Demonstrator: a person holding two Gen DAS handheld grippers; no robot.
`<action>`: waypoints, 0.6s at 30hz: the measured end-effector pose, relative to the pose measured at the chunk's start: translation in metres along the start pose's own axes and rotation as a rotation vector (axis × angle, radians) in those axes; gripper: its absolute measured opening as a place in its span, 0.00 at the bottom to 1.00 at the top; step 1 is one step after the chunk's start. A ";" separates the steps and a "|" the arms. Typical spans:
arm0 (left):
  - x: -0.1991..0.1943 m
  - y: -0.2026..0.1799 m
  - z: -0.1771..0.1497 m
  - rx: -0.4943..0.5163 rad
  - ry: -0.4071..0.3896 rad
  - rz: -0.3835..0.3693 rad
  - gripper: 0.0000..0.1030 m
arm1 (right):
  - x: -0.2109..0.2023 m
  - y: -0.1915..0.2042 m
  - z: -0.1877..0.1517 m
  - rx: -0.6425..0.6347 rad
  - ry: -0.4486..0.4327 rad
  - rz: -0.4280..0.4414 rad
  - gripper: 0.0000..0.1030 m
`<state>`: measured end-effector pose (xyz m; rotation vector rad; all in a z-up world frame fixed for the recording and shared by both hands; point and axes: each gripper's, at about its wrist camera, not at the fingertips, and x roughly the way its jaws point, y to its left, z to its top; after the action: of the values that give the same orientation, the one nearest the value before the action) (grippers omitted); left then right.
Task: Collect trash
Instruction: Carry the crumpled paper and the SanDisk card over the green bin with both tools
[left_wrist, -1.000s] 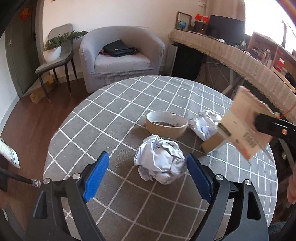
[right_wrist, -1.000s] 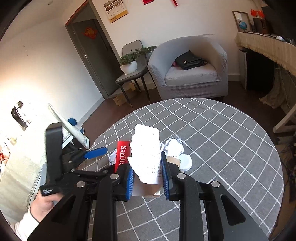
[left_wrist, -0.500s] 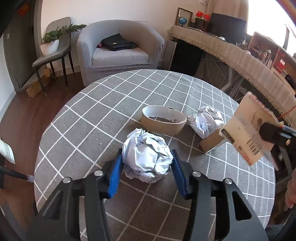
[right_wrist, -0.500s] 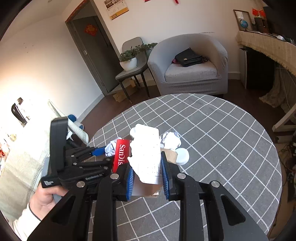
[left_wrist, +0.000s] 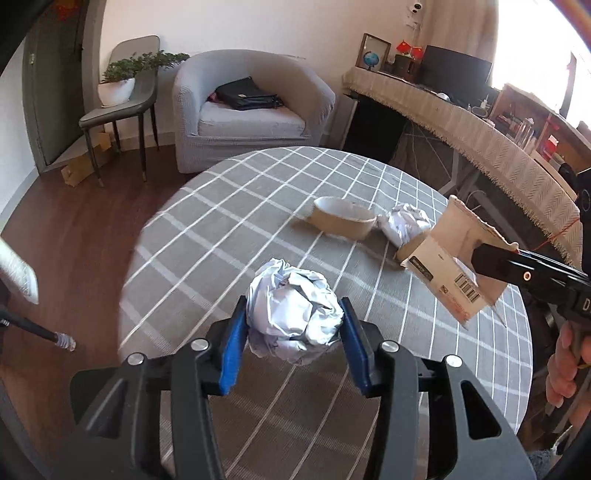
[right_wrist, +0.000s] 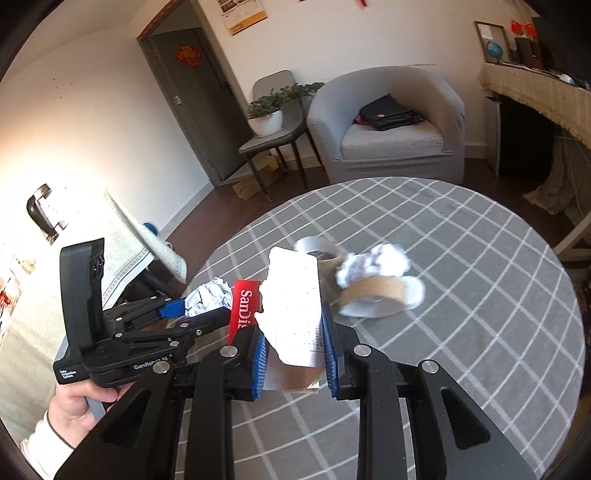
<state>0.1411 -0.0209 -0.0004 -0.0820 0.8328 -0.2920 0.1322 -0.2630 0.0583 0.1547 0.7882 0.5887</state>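
Note:
My left gripper (left_wrist: 293, 325) is shut on a crumpled white paper ball (left_wrist: 293, 317) and holds it above the round grey checked table (left_wrist: 258, 199); the ball also shows in the right wrist view (right_wrist: 208, 297). My right gripper (right_wrist: 293, 350) is shut on a torn cardboard packet with a white label and a red SanDisk card (right_wrist: 291, 314); it also shows in the left wrist view (left_wrist: 454, 258). A brown tape roll (left_wrist: 341, 221) and a second paper ball (left_wrist: 406, 223) lie on the table.
A grey armchair (left_wrist: 243, 110) with a black bag stands behind the table. A chair with a potted plant (left_wrist: 122, 88) is at the left. A long cloth-covered desk (left_wrist: 480, 125) runs along the right. Wooden floor surrounds the table.
My left gripper closed on the paper ball and lifted it off the table, moving toward the left. My right gripper kept holding the cardboard packet.

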 end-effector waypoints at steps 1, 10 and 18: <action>-0.008 0.004 -0.004 -0.006 -0.008 0.006 0.49 | 0.001 0.005 -0.002 -0.003 0.001 0.005 0.24; -0.065 0.051 -0.036 -0.061 -0.070 0.076 0.49 | 0.014 0.058 -0.007 -0.057 0.005 0.054 0.25; -0.082 0.123 -0.070 -0.153 -0.025 0.146 0.49 | 0.046 0.119 -0.004 -0.128 0.028 0.113 0.25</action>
<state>0.0649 0.1238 -0.0112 -0.1668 0.8309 -0.0893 0.1020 -0.1392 0.0678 0.0739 0.7696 0.7475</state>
